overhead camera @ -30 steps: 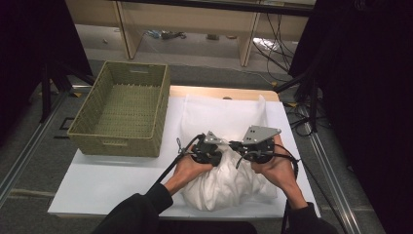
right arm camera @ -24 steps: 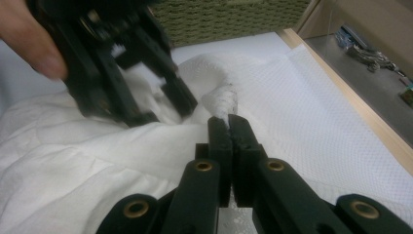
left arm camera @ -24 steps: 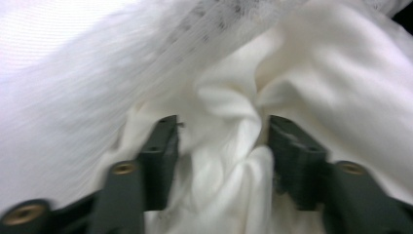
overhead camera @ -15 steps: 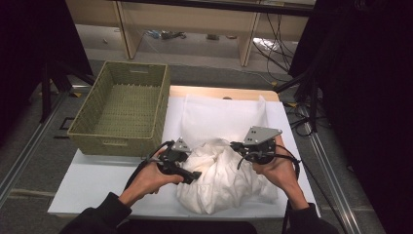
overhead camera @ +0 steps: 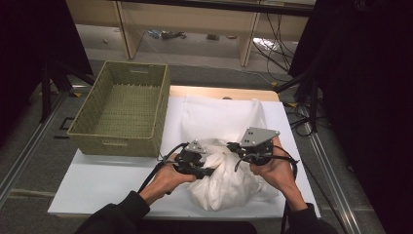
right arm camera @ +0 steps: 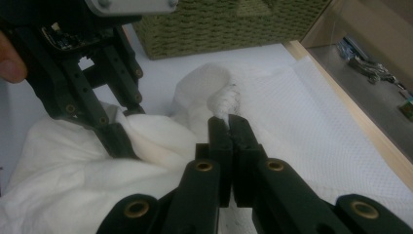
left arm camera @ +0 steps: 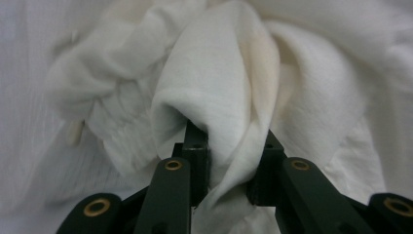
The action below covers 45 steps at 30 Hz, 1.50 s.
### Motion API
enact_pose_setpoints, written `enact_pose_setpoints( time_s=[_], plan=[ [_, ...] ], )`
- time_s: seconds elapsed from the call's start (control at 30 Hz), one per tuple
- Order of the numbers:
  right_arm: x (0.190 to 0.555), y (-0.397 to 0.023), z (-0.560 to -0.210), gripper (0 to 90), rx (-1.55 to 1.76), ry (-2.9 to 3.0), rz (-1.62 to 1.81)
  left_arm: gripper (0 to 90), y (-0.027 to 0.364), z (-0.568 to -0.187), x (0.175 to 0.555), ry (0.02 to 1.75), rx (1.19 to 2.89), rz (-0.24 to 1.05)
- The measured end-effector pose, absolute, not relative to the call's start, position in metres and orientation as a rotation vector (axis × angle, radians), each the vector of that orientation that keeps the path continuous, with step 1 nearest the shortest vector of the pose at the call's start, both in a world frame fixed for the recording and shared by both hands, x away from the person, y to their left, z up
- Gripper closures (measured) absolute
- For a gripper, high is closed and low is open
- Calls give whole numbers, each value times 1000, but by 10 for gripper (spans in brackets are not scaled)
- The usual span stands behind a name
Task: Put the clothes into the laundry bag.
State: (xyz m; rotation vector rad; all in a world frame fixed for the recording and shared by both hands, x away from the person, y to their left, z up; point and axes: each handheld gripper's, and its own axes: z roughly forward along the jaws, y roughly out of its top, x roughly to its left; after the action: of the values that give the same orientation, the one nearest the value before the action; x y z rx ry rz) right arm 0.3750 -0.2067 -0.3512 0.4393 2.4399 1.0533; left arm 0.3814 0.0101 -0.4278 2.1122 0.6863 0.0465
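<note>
Two grippers work one bunched white cloth (overhead camera: 229,178) that lies heaped on the white table (overhead camera: 97,183) near the person's edge, partly over a flat white sheet (overhead camera: 214,119), with a woven green basket (overhead camera: 122,109) standing just to the left and apart from it. The right gripper (right arm camera: 229,119) has its jaws pressed together on a thin twisted corner of the cloth. The left gripper (left arm camera: 229,141) has a thick fold between its jaws, which have just been closing; the fold bulges over both pads, so the pinch looks made. The cloth appears light, limp and thin: it will sag between two holds, drape over whatever it crosses, and carry no shape of its own. Breakage is no risk; slippage is, since a single thin layer may creep out of a narrow pinch. Best purchase is judged to be a gathered fold or a hemmed corner, seated deep between the pads, with the two holds well apart so that the bulk hangs free of the basket rim.
</note>
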Motion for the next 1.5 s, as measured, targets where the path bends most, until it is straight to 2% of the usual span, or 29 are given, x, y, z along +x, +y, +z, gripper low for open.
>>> enact_pose_setpoints(
  time_s=[0.1,0.2,0.3,0.37,0.4,0.53,0.57,0.67,0.73,0.83,0.9,0.97,1.03,1.07,1.1,1.13,1.17,1.2,1.27,1.3,1.4,1.5],
  plan=[
    [372,-206,-347,900,427,2439,1053,745,-1,-419,387,688,2080,72],
    [370,-206,-344,900,420,2443,1058,748,-8,-429,404,730,2070,135],
    [368,-207,-343,900,416,2453,1053,711,-5,-453,421,895,2048,156],
    [367,-207,-343,900,416,2459,1043,632,-1,-461,423,961,2003,113],
    [367,-208,-344,900,420,2460,1033,600,2,-459,422,947,2008,109],
    [368,-213,-346,900,443,2464,1028,360,13,-447,411,900,2078,143],
    [369,-214,-346,900,451,2462,1025,324,19,-441,404,883,2103,158],
    [370,-216,-346,900,448,2456,1025,255,32,-428,386,845,2124,180],
    [370,-216,-345,900,463,2454,1027,224,30,-422,367,759,2136,125],
    [371,-216,-346,900,466,2454,1027,186,18,-424,357,697,2150,90],
    [372,-215,-347,900,463,2452,1024,161,-11,-437,353,631,2167,72],
    [372,-216,-347,900,461,2455,1025,134,-27,-446,359,584,2241,147],
    [372,-217,-347,900,474,2458,1023,47,-40,-457,368,589,2215,179],
    [372,-217,-348,900,471,2463,1031,109,-43,-459,373,593,2218,218],
    [372,-218,-348,900,483,2468,1035,293,-44,-459,377,564,2210,278],
    [371,-219,-347,900,482,2471,1033,435,-42,-458,379,553,2200,286],
    [372,-220,-347,900,475,2469,1028,550,-40,-456,380,584,2170,288],
    [372,-220,-347,900,475,2469,1028,618,-40,-456,380,584,2170,288],
    [371,-223,-345,900,491,2466,1044,660,-31,-438,380,665,2099,410],
    [371,-223,-345,900,491,2466,1044,674,-31,-438,380,665,2099,410],
    [368,-224,-337,900,494,2447,1075,699,-20,-410,382,744,1978,525],
    [366,-223,-334,900,484,2435,1102,685,-27,-410,385,782,1968,519]
  ],
)
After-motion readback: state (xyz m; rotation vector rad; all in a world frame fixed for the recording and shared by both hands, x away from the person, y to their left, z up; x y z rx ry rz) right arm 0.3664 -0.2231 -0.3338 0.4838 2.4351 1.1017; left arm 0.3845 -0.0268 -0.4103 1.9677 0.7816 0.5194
